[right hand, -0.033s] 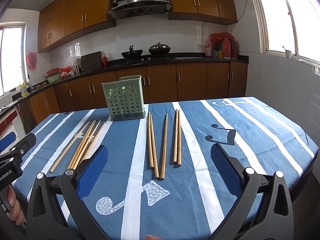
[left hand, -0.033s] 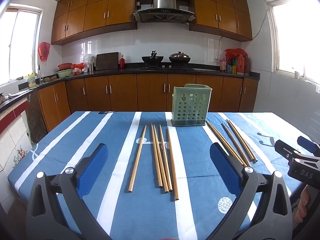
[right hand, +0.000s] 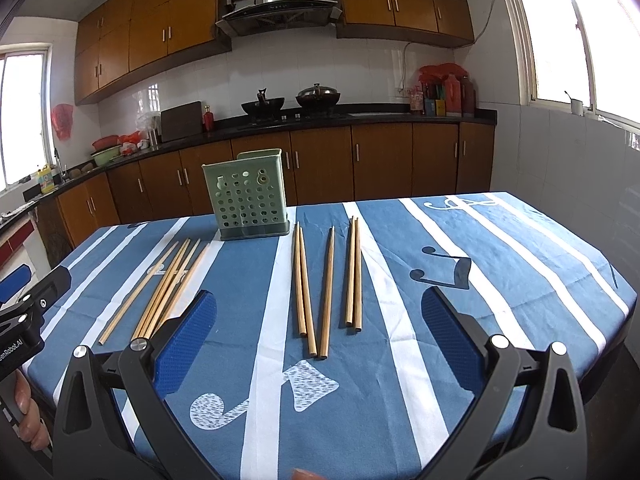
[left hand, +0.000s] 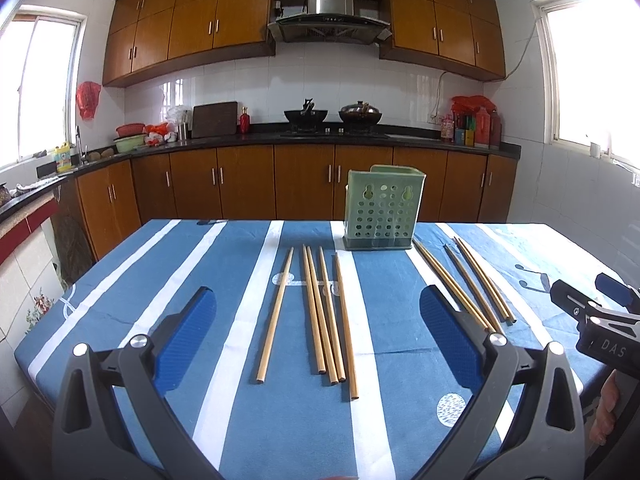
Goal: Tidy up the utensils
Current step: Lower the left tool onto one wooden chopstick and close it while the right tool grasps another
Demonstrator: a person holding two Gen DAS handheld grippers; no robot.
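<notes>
A green perforated utensil holder (left hand: 382,208) stands upright at the far side of the blue striped tablecloth (left hand: 180,280); it also shows in the right wrist view (right hand: 248,196). Several light wooden chopsticks (left hand: 320,312) lie in front of my left gripper (left hand: 318,320), which is open and empty above the near table edge. Several darker chopsticks (right hand: 326,284) lie in front of my right gripper (right hand: 320,320), also open and empty. The light group (right hand: 168,284) lies to the right gripper's left. The dark group (left hand: 464,280) shows right of the left gripper.
The right gripper's body (left hand: 600,320) shows at the right edge of the left view, the left gripper's body (right hand: 24,312) at the left edge of the right view. Kitchen cabinets and a counter (left hand: 320,136) with woks stand behind the table.
</notes>
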